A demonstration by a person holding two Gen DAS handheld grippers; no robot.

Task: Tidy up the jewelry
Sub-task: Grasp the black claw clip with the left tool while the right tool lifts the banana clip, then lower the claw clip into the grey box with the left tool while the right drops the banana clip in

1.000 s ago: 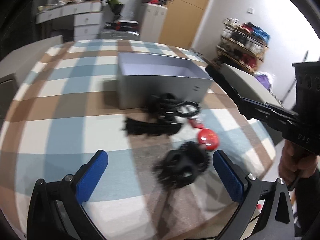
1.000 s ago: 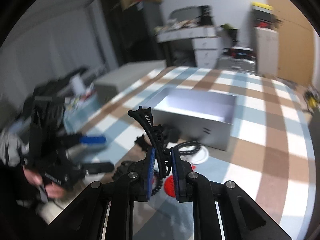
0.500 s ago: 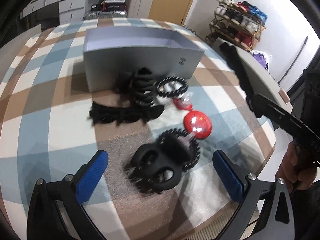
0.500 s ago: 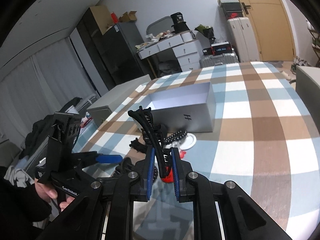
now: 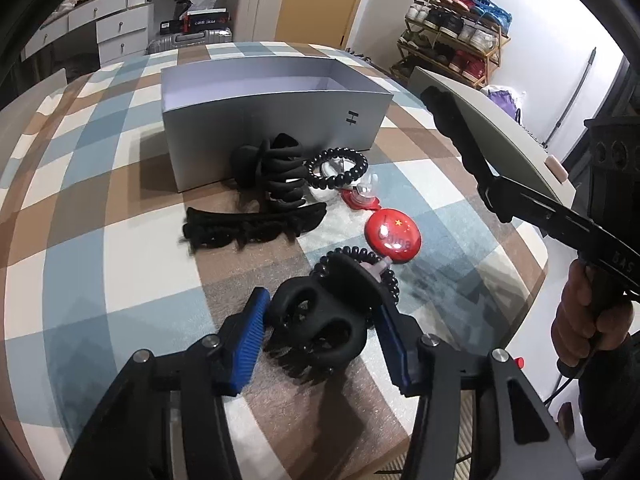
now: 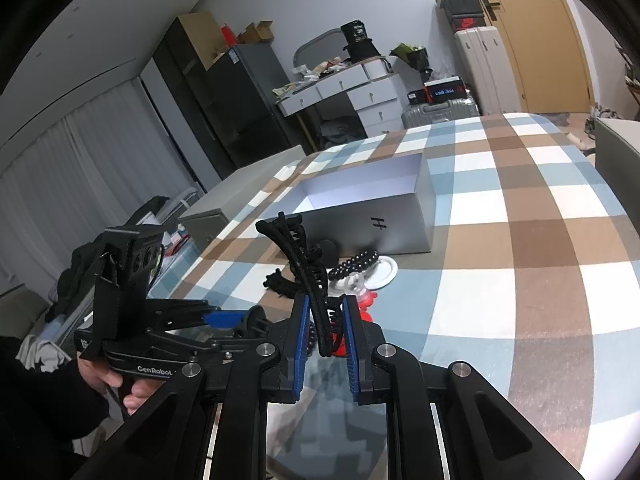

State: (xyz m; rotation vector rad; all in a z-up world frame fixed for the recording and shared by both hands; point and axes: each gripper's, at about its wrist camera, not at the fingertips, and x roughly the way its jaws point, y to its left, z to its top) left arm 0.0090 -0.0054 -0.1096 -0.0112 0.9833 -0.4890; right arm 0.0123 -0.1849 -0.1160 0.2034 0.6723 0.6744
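Observation:
A grey open box (image 5: 276,116) stands on the checked tablecloth; it also shows in the right wrist view (image 6: 372,208). In front of it lie black hair clips (image 5: 276,176), a long black comb clip (image 5: 252,226), a black bead bracelet (image 5: 336,168) and a red round badge (image 5: 394,236). My left gripper (image 5: 320,332) has its blue pads on both sides of a black claw clip (image 5: 320,320) that lies on a coil hair tie (image 5: 384,276). My right gripper (image 6: 325,332) is shut on a curved black hair clip (image 6: 298,256) and holds it above the table.
A white dish (image 6: 384,270) and a small red item (image 5: 360,200) lie by the bracelet. A grey lid or board (image 5: 480,112) leans at the table's right edge. A second grey box (image 6: 236,204) sits beyond the left edge. Furniture lines the far wall.
My left gripper has come down and forward and closed from wide open around the black claw clip. My right gripper has kept hold of the curved clip and swung its view to the right.

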